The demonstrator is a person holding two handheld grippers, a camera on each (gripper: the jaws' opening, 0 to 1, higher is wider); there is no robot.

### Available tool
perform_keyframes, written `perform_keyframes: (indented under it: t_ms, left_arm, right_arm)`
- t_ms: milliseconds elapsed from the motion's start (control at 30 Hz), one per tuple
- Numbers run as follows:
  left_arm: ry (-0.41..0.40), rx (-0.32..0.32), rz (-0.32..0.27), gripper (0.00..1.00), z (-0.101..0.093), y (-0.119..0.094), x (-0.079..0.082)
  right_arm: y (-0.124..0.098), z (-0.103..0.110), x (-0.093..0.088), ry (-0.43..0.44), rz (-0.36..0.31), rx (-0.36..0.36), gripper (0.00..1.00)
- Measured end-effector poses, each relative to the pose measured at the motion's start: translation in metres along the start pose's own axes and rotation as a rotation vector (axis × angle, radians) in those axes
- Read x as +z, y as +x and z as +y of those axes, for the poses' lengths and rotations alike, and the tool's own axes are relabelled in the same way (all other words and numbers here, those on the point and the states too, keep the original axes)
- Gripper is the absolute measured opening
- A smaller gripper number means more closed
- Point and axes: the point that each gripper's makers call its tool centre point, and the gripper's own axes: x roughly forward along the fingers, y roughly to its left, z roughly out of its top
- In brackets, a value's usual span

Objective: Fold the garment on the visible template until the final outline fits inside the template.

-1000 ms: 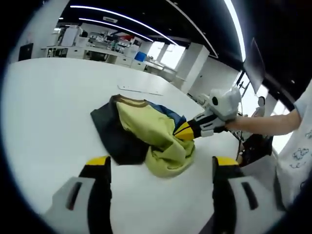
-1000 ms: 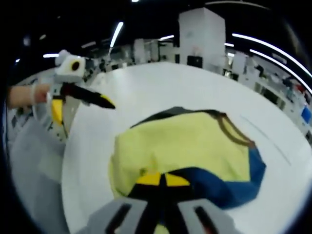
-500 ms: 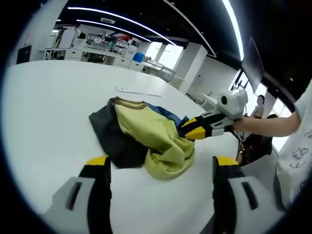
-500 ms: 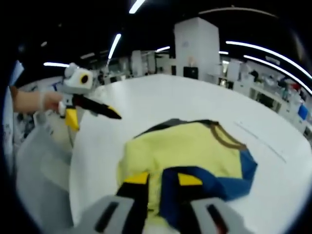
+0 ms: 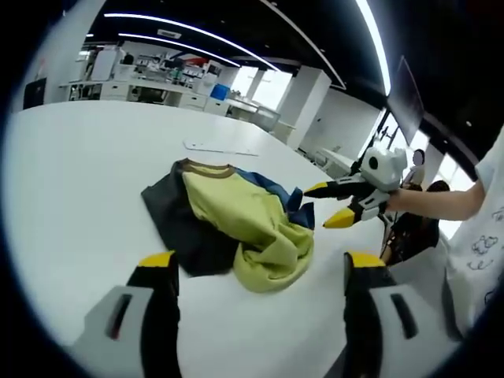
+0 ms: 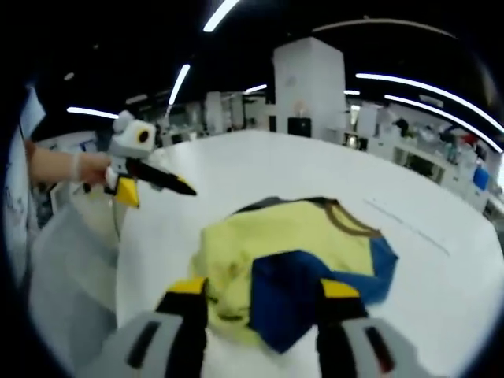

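A crumpled garment of yellow, blue and dark cloth lies bunched on the white table. In the left gripper view my left gripper stands open just short of the heap's near edge. My right gripper comes in from the right, open, its yellow tips beside the blue fold. In the right gripper view the right gripper is open with the blue flap of the garment lying loose between its jaws. The left gripper, held in a hand, is at the far left.
A thin pale line marks the table beyond the garment and shows again as the line at the right. The table edge curves close on the left. A person's sleeve is at the right. Desks and shelves stand far behind.
My right gripper has opened, let go of the blue fold and drawn back a little. The blue flap now lies on the yellow cloth. The left gripper has stayed put, open.
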Motion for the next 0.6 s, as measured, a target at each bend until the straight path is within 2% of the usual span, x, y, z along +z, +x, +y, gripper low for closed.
perform_keyframes:
  t_ms: [133, 333, 600]
  left_arm:
    - [0.002, -0.003, 0.001, 0.83, -0.003, 0.001, 0.001]
    - [0.003, -0.006, 0.001, 0.83, -0.003, 0.001, 0.001]
    - [0.000, 0.000, 0.003, 0.83, 0.000, 0.000, -0.001]
  right_arm:
    - [-0.005, -0.007, -0.002, 0.043, -0.015, -0.016, 0.58]
    - [-0.010, -0.019, -0.010, 0.071, -0.005, -0.047, 0.55]
    - [-0.009, -0.025, -0.015, 0.111, 0.007, -0.068, 0.43]
